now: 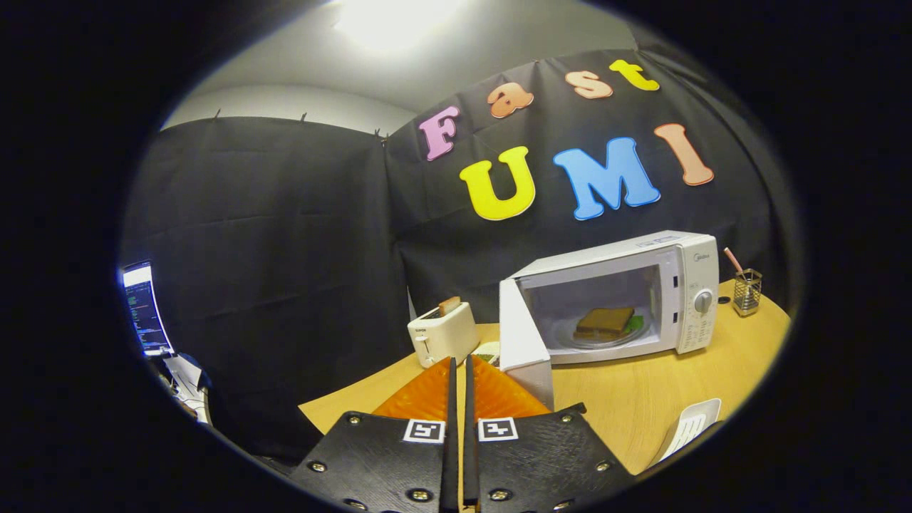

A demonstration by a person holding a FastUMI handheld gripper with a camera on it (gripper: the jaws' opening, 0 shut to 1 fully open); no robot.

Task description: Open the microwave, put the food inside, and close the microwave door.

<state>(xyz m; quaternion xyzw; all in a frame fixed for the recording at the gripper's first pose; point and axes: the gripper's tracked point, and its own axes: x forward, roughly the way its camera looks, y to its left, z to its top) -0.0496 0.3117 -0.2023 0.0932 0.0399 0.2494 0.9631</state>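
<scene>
Nearest, the gripper (459, 367) hangs over the near edge of a wooden table (641, 399), its two fingers drawn together with only a thin slit between them and nothing held. Just beyond the tips, at about 11 o'clock, stands a toaster (443, 333) with a slice poking up. At 1 o'clock sits the microwave (645, 285), its door (524, 342) swung open toward the fingers. Inside, the food (604, 322), apparently a sandwich, rests on a plate. Farther right stands a wire cup (747, 291).
</scene>
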